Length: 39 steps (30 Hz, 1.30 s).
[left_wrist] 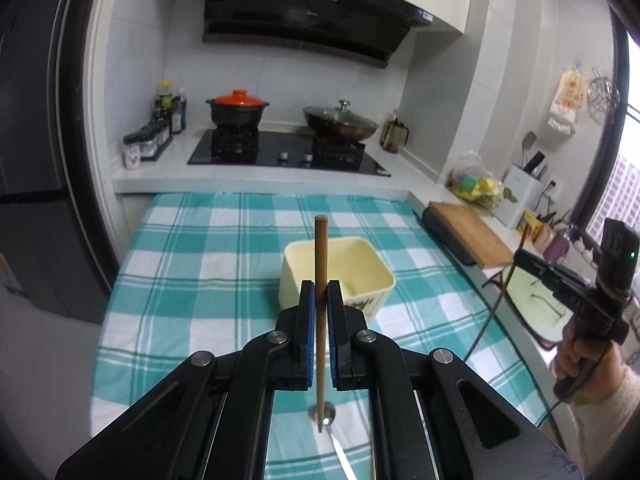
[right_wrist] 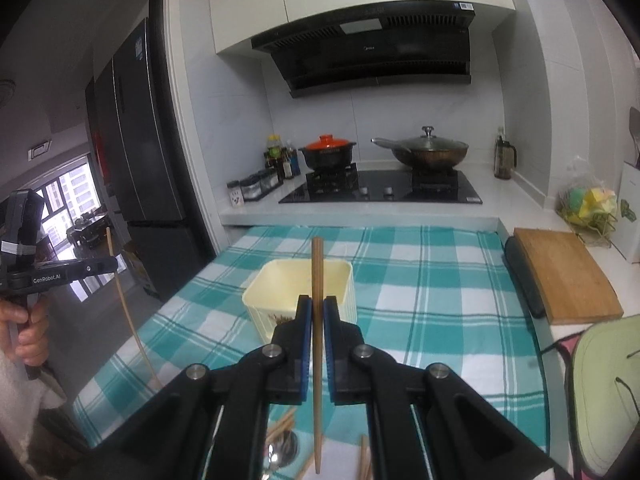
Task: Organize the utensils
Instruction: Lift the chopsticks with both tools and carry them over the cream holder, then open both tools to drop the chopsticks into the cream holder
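Two hand-held grippers, left [left_wrist: 319, 286] and right [right_wrist: 317, 302], each clench one chopstick [left_wrist: 320, 280]; utensils below are half hidden.

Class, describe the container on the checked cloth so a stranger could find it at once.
Start at the black gas hob, then come forward onto the teal-and-white checked cloth. Mid-cloth sits a cream square plastic tub, open-topped: the only container there.

Your work surface was a table under a teal checked cloth [left_wrist: 200, 264]. A cream tub [left_wrist: 340, 276] stood on it; a spoon [right_wrist: 282, 450] and loose chopsticks [right_wrist: 280, 426] lay nearer you.
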Tool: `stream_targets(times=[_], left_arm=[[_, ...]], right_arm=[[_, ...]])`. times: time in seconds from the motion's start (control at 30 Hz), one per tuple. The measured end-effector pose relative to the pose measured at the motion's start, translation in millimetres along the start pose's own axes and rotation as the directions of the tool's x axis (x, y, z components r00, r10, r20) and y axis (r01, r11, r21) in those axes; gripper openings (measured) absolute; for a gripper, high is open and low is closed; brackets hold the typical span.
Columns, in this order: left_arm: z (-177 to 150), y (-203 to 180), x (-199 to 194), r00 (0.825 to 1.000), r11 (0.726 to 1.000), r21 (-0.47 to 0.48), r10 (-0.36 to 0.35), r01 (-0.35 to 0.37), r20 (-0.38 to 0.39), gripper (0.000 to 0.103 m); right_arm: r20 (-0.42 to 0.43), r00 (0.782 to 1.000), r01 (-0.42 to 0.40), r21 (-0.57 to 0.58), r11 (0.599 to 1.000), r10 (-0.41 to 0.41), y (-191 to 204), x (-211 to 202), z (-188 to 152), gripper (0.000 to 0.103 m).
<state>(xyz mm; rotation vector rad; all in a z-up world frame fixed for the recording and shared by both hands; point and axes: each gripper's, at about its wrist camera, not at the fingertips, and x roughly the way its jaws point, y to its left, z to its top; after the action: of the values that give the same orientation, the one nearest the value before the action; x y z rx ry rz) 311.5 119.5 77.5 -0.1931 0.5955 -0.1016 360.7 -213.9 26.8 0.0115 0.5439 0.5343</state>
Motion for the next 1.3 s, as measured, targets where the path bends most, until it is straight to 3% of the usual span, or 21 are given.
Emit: stream_targets(times=[0.17,0.3,0.43,0.67,0.93,1.0,1.07,1.13,1.2,1.3], left_arm=[[53,-9,19,0.996,0.999,-0.031,-0.011,0.014,0.089,0.004],[81,-13,48,0.988,0.999,-0.04,0.024,-0.018,0.154,0.004],[81,-15,92,0.991,0.998,-0.053,0.044,-0.038,0.13,0.004],[44,1,167,0.997,0.993,-0.091,0.069,-0.071,-0.028,0.004],[22,2,208,0.986,0.992,-0.065,0.1,-0.11,-0.137,0.005],[19,4,209,0.98,0.99,-0.069,0.107,-0.12,-0.171,0.02],[17,9,197,0.98,0.988,-0.084,0.112,-0.127,-0.166,0.061],[15,13,175,0.983,0.988,-0.079,0.118,-0.13,-0.137,0.07],[9,18,151,0.984,0.992,-0.046,0.109,-0.117,-0.141,0.072],[-13,25,105,0.981,0.992,0.021,0.129,-0.127,-0.146,0.082]], right_arm=[[0.106,0.994,0.02,-0.015,1.0,-0.018,17,29,52,0.006],[0.206,0.978,0.033,-0.034,0.999,-0.026,29,58,85,0.006],[0.247,0.968,0.046,-0.022,0.999,-0.039,33,95,95,0.006],[0.068,0.995,0.07,0.039,0.997,-0.073,16,169,59,0.006],[-0.099,0.991,0.102,0.073,0.992,-0.095,0,208,23,0.006],[-0.141,0.987,0.095,0.079,0.992,-0.083,0,213,19,0.008],[-0.185,0.979,0.1,0.087,0.991,-0.083,0,216,17,0.013],[-0.182,0.98,0.102,0.099,0.99,-0.082,-2,207,18,0.042],[-0.134,0.987,0.106,0.1,0.989,-0.092,-3,186,20,0.046],[-0.107,0.991,0.086,0.088,0.992,-0.077,-6,148,19,0.046]])
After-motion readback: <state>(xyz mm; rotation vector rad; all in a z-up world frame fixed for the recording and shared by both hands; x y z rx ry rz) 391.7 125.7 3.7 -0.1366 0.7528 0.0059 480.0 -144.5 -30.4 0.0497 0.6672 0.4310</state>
